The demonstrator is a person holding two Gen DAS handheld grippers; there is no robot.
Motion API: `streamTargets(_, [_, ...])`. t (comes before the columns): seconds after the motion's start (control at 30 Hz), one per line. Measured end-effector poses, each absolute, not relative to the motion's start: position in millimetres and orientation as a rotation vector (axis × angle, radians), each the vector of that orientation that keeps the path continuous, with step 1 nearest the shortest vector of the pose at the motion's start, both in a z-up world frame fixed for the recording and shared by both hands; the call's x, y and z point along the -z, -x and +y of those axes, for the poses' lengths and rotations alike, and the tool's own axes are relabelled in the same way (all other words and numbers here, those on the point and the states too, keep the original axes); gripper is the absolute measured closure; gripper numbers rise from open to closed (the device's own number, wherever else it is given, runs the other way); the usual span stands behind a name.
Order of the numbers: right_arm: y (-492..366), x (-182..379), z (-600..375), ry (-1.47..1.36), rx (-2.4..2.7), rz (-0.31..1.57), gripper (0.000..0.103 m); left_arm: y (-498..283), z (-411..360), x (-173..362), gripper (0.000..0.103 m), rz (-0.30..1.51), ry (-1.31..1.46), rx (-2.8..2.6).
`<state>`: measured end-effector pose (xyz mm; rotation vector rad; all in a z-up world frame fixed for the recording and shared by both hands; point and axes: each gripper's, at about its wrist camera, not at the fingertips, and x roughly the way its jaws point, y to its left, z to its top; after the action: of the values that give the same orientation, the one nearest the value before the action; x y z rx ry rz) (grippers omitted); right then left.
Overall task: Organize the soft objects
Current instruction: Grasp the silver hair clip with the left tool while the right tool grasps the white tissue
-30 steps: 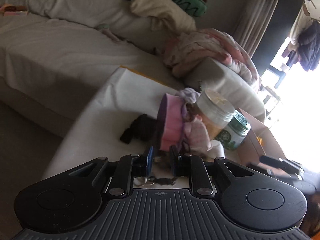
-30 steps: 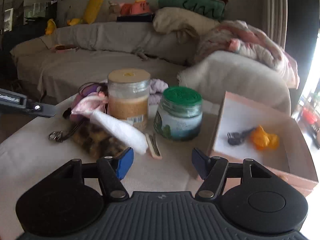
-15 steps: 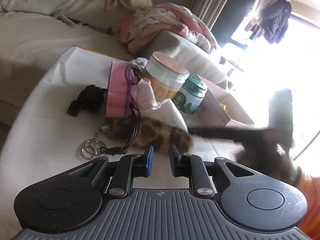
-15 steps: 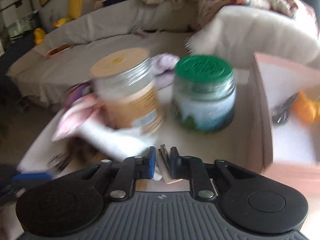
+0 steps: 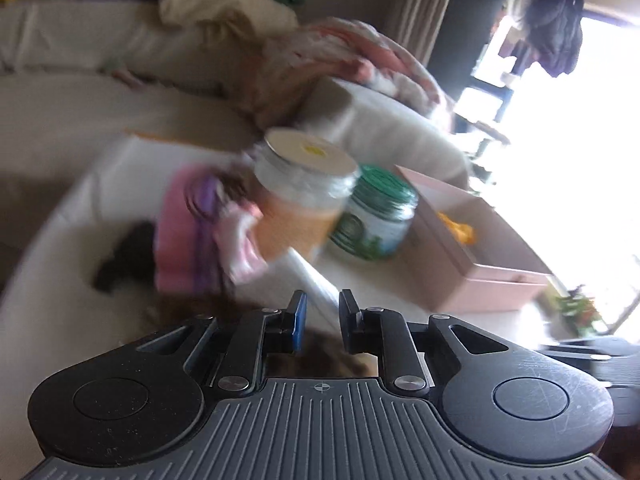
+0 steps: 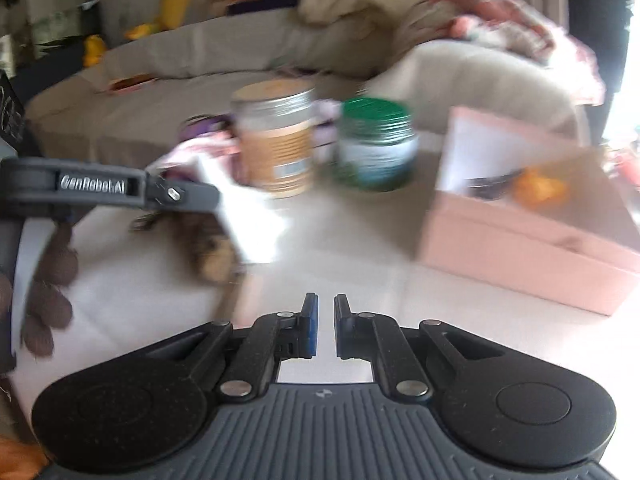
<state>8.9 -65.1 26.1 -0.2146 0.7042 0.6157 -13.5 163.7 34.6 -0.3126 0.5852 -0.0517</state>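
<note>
On the white-covered table lie a white cloth (image 6: pixel 252 220), a brown spotted fuzzy thing (image 6: pixel 212 248) and a pink and purple cloth bundle (image 5: pixel 176 232). My left gripper (image 5: pixel 323 316) hovers just over the fuzzy thing (image 5: pixel 332 356) and the white cloth (image 5: pixel 316 280). Its jaws stand nearly together with nothing gripped. From the right wrist view the left gripper (image 6: pixel 200 196) reaches in from the left. My right gripper (image 6: pixel 326 320) is shut and empty over bare table, short of the pink box (image 6: pixel 520 248). The box holds an orange soft thing (image 6: pixel 540 188).
A tan-lidded jar (image 6: pixel 276 148) and a green-lidded jar (image 6: pixel 376 148) stand between the cloths and the box. A black item (image 5: pixel 124 256) lies left of the pink bundle. A gloved hand (image 6: pixel 48 280) holds the left gripper. A sofa with pillows and blankets (image 5: pixel 340 60) lies behind.
My right gripper's jaws went from wide apart to shut, then drew back from the jars. My left gripper swung over the fuzzy thing, closer to the jars.
</note>
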Motion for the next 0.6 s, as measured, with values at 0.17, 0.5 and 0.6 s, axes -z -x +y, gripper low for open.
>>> streamTargets(0.17, [0.0, -35.7, -71.2, 0.24, -0.675, 0.637, 0.061, 8.7, 165.2, -23.9, 0.082, 0.679, 0.218, 0.036])
streamTargets(0.5, [-43.6, -34.6, 32.8, 0.277, -0.853, 0.686, 0.05, 70.5, 229.4, -22.9, 0.083, 0.706, 0.277, -0.019])
streamTargets(0.6, [-64.0, -28.9, 53.7, 0.274, -0.814, 0.725, 0.074, 85.3, 236.2, -28.2, 0.083, 0.683, 0.313, 0.014])
